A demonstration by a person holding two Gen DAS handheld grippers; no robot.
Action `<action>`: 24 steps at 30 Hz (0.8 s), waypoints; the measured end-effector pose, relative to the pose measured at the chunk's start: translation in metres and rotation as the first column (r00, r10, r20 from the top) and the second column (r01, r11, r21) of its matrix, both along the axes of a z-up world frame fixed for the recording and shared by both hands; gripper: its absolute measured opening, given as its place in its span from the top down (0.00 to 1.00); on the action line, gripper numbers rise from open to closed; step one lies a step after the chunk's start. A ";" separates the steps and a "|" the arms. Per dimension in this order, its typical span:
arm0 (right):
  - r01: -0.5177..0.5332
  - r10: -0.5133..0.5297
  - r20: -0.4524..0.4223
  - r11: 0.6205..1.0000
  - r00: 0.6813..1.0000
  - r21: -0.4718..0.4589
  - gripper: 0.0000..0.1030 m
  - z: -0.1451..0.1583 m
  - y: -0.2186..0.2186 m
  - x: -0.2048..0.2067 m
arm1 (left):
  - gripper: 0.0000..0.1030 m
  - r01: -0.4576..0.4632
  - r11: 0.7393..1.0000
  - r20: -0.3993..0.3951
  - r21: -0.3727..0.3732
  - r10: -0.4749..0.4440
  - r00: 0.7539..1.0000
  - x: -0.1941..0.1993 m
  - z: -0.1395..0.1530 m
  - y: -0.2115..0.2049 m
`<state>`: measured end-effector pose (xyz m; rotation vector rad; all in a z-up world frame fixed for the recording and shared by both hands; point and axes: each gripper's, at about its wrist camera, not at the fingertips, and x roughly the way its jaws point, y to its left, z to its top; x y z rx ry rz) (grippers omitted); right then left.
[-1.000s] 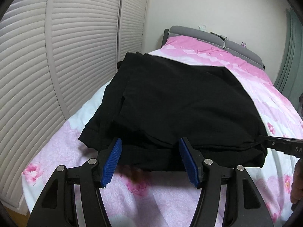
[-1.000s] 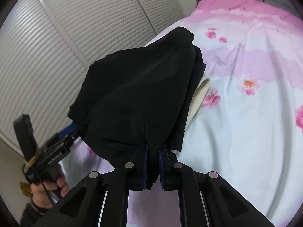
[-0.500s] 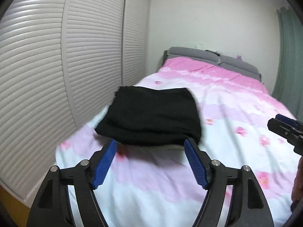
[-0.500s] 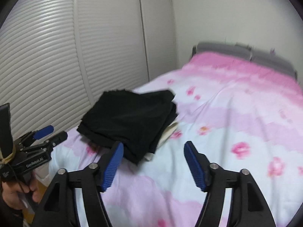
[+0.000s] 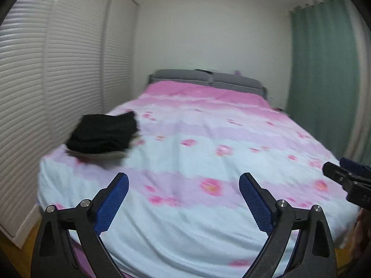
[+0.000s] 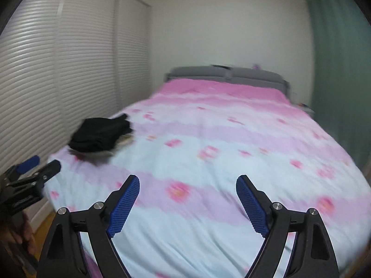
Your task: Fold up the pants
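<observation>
The folded black pants (image 5: 104, 134) lay as a compact stack near the left edge of the bed (image 5: 208, 153), toward its foot, on top of a pale folded item (image 5: 97, 155) whose edge showed beneath them; the same stack appeared in the right wrist view (image 6: 99, 135), just beside the louvred closet doors (image 5: 58, 81); the pink and white floral cover was otherwise spread flat up to the grey headboard (image 5: 206, 77), with a green curtain (image 5: 324, 69) on the far right; the left gripper (image 5: 184, 199) hung over the foot of the bed, well apart from the pants, its blue pads spreading wider with nothing between them; the right gripper (image 6: 187, 202) hung likewise, its jaws also opening on empty air.
</observation>
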<state>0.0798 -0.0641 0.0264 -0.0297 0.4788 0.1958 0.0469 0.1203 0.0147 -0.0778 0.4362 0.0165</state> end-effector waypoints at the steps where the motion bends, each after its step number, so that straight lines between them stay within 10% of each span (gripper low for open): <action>1: 0.022 -0.022 -0.006 1.000 1.000 0.007 0.16 0.001 -0.017 -0.012 | 0.05 0.031 1.000 -0.003 0.003 -0.031 1.000 -0.008 0.002 -0.019; 10: 0.165 -0.165 0.029 0.986 0.986 0.004 0.16 0.002 -0.108 -0.099 | 0.03 0.084 0.995 0.002 0.049 -0.084 0.996 -0.059 0.007 -0.097; 24: 0.202 -0.201 0.094 0.979 0.975 0.004 0.16 -0.001 -0.131 -0.190 | 0.03 0.027 0.996 0.034 0.089 -0.030 0.999 -0.137 0.000 -0.123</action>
